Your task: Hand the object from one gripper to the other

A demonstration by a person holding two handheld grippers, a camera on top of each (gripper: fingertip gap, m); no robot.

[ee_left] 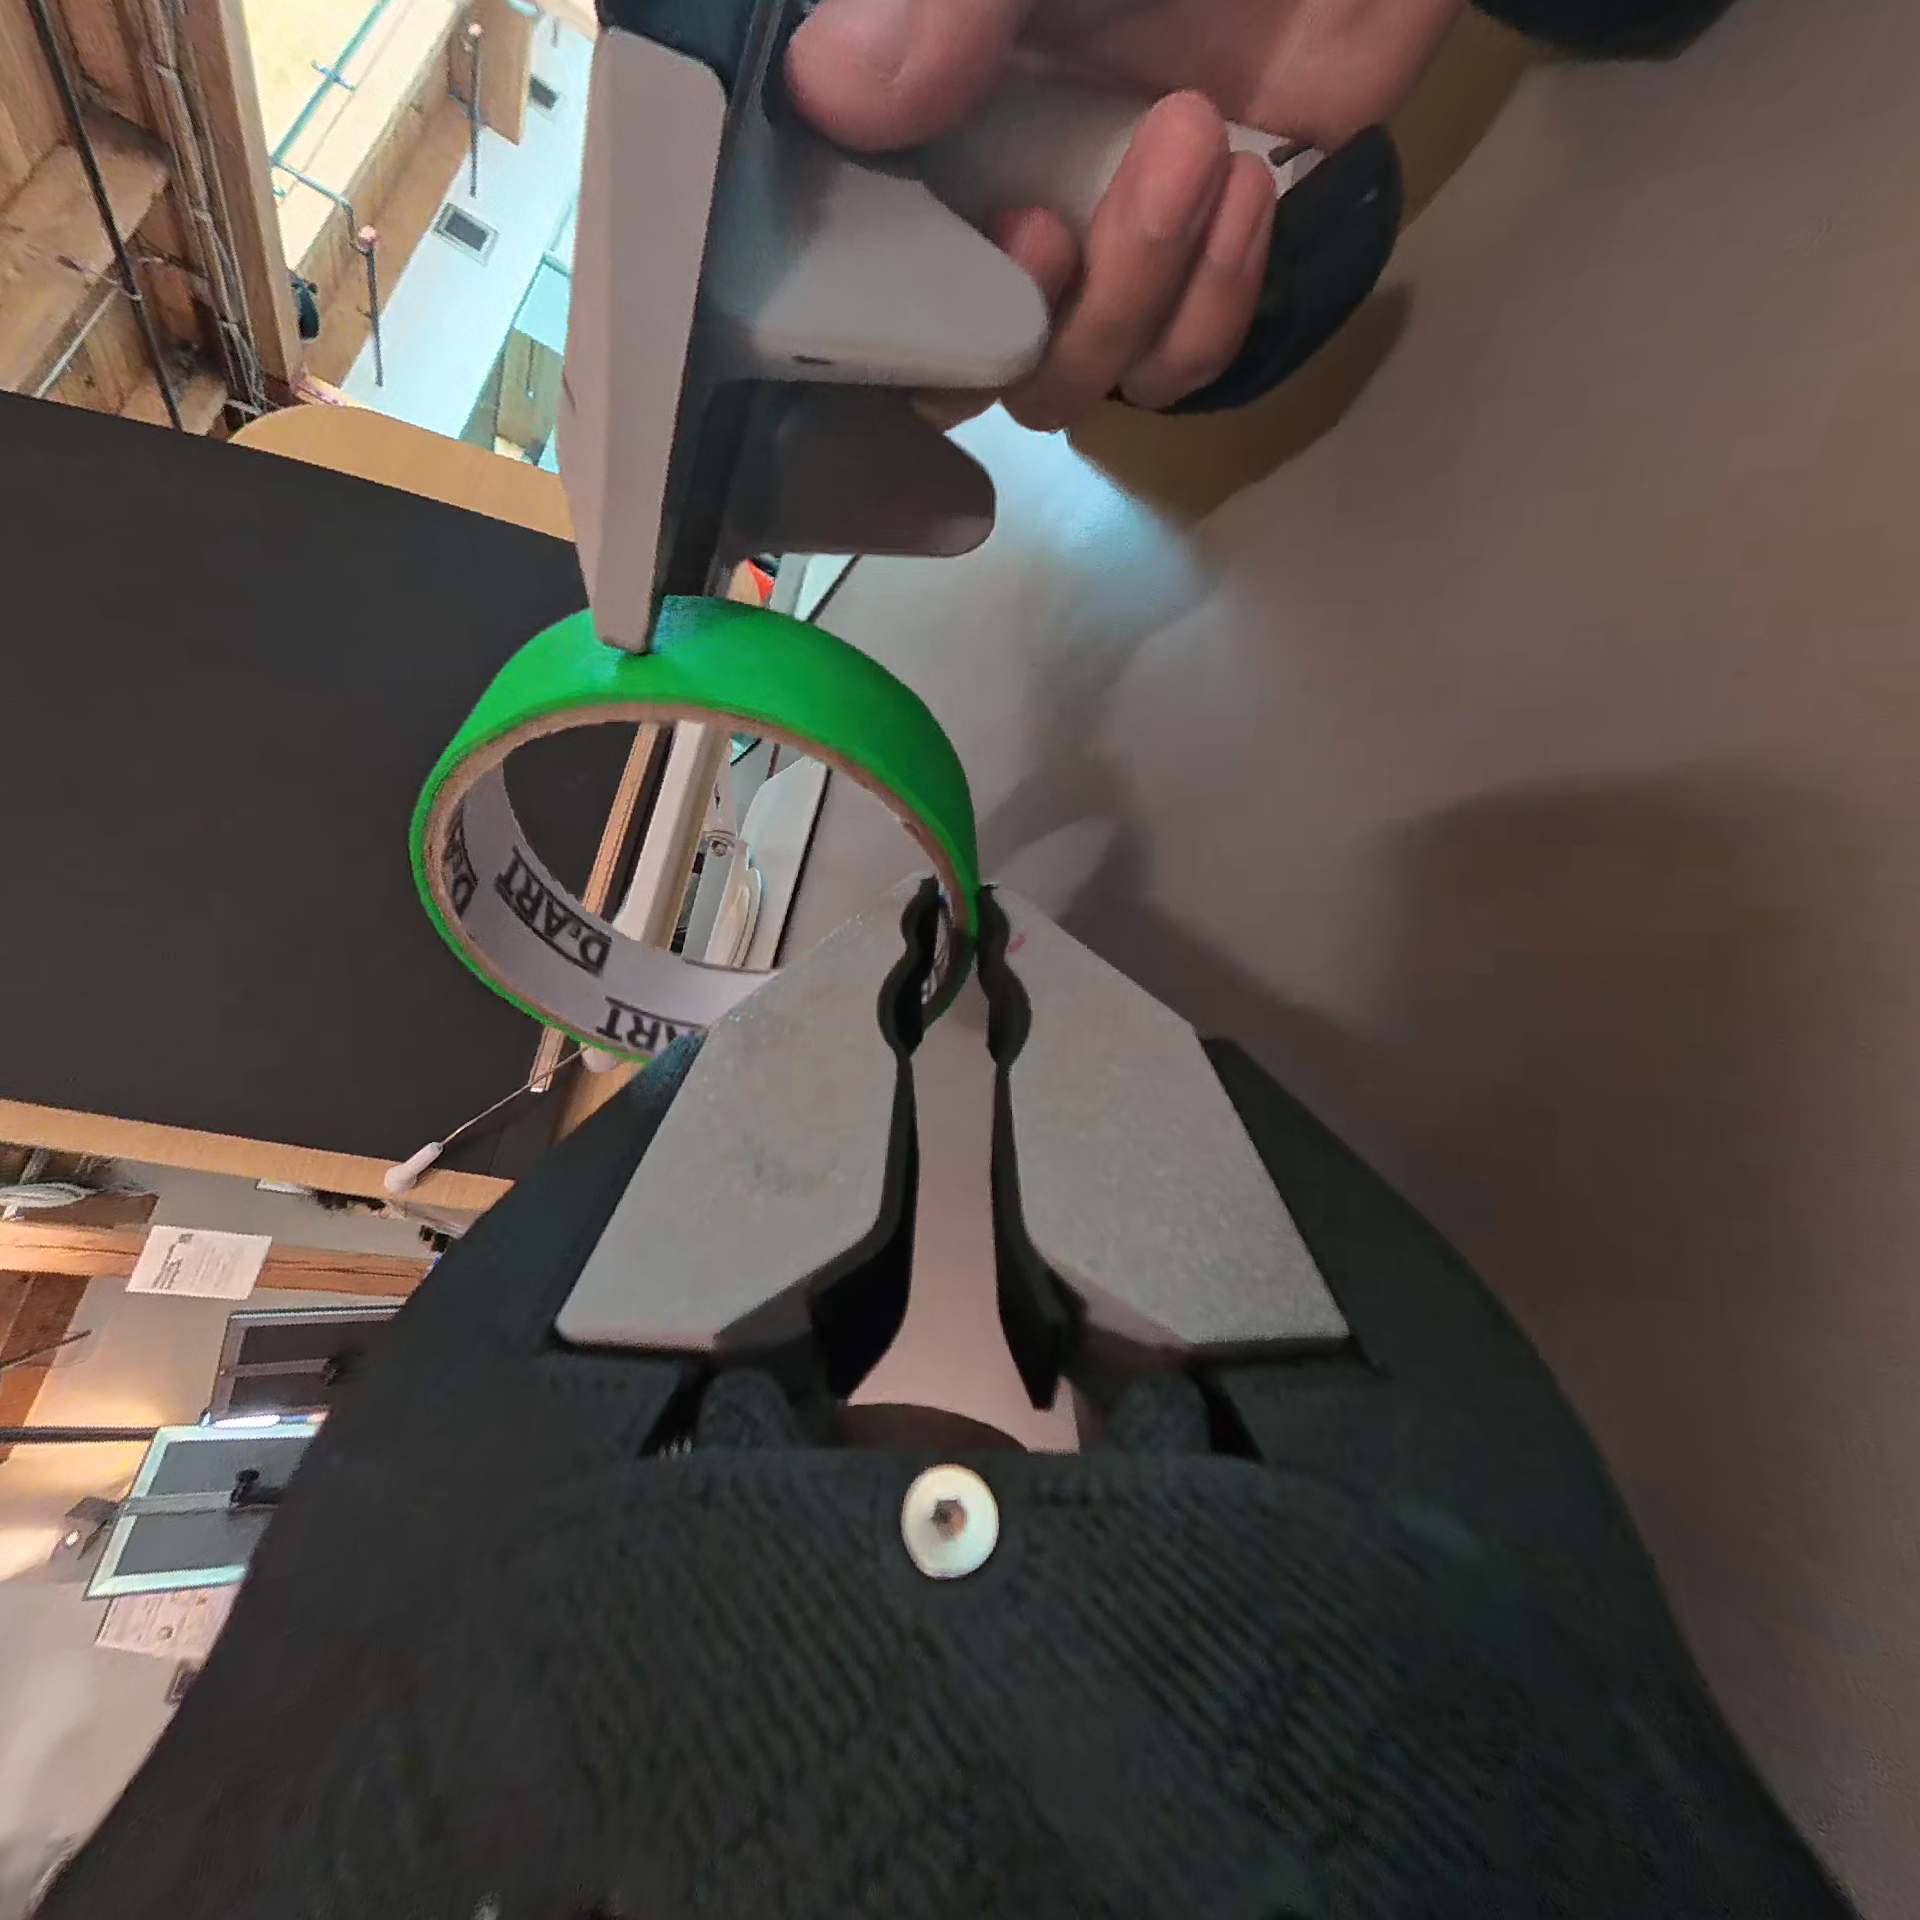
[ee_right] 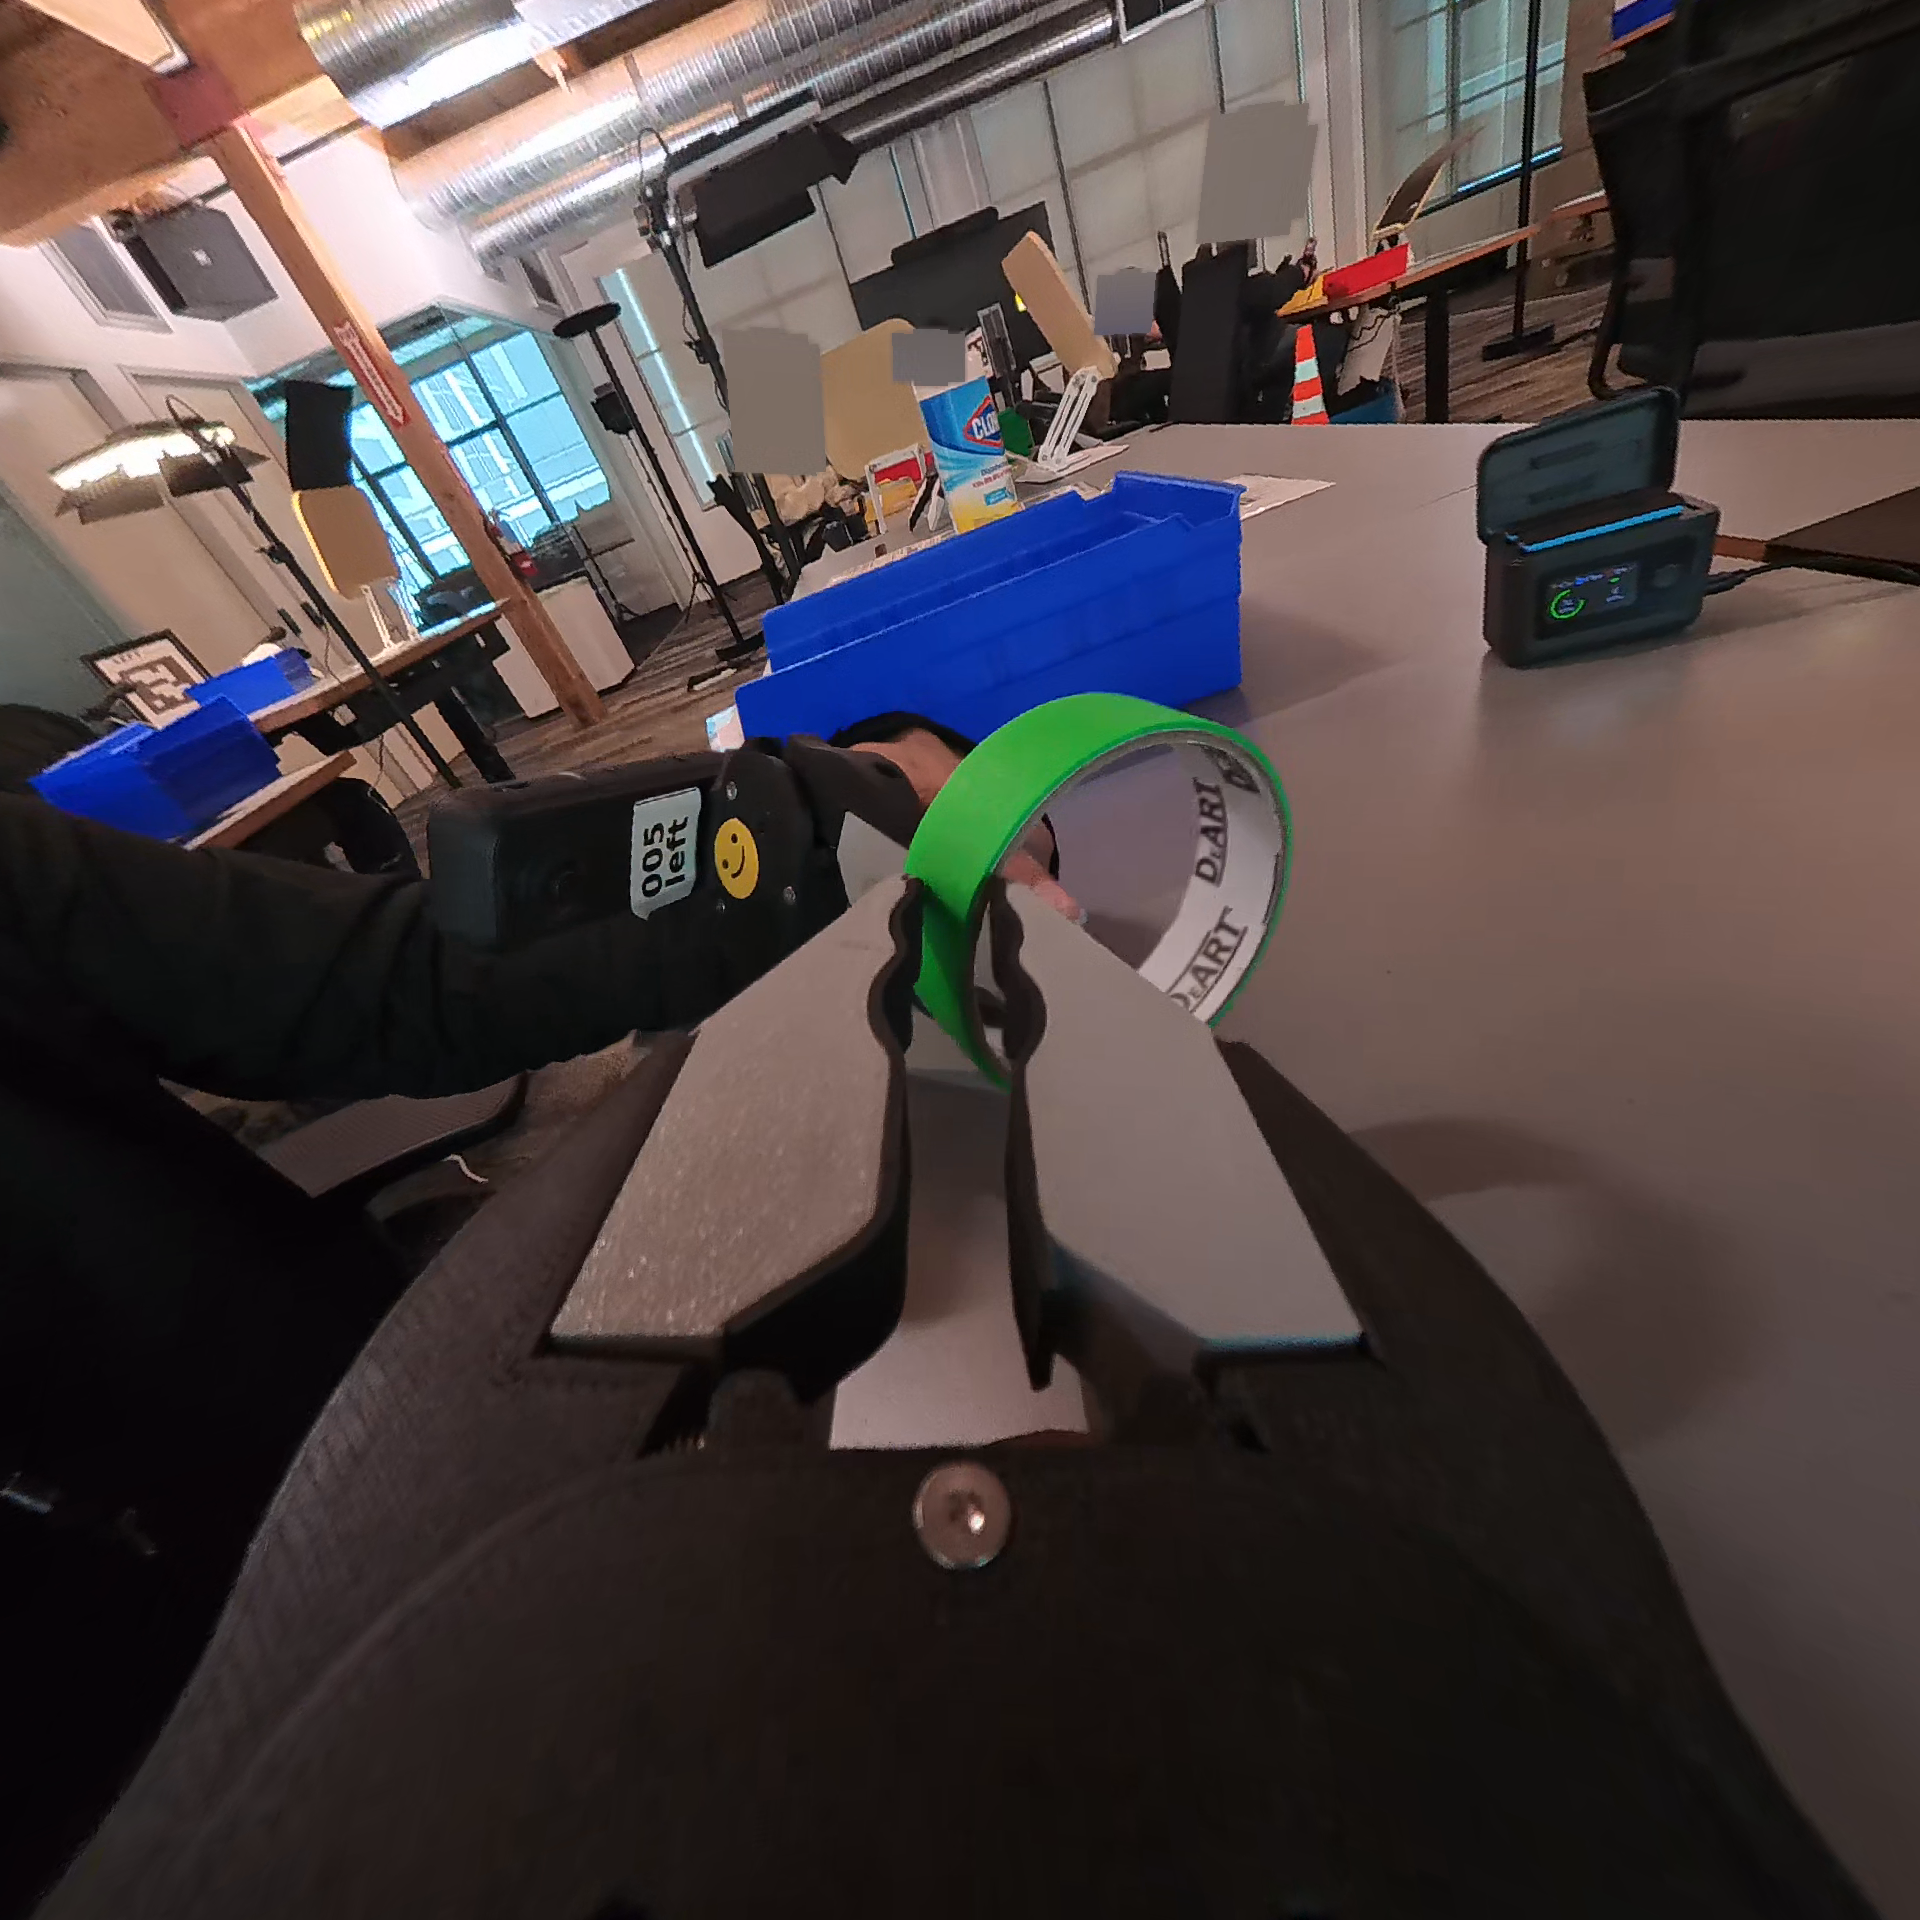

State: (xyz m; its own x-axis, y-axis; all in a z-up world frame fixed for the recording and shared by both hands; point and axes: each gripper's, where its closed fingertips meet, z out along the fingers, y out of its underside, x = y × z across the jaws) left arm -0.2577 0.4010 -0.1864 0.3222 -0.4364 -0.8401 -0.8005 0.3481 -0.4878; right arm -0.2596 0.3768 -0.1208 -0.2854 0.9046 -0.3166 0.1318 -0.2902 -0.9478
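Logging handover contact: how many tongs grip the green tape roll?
2. The left tongs pinch the green tape roll at its near wall; the right tongs pinch its opposite side.

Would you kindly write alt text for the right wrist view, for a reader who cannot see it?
The right gripper pinches the wall of a green tape roll held above a grey table, while the left gripper reaches the same roll from the left. Behind sit a blue bin and a small dark case.

Open-plan lab/workshop, exposed ducts (ee_right: 644,73), timber post (ee_right: 395,416), light stands (ee_right: 312,582), blue bins (ee_right: 997,613), grey worktables (ee_right: 1558,831).
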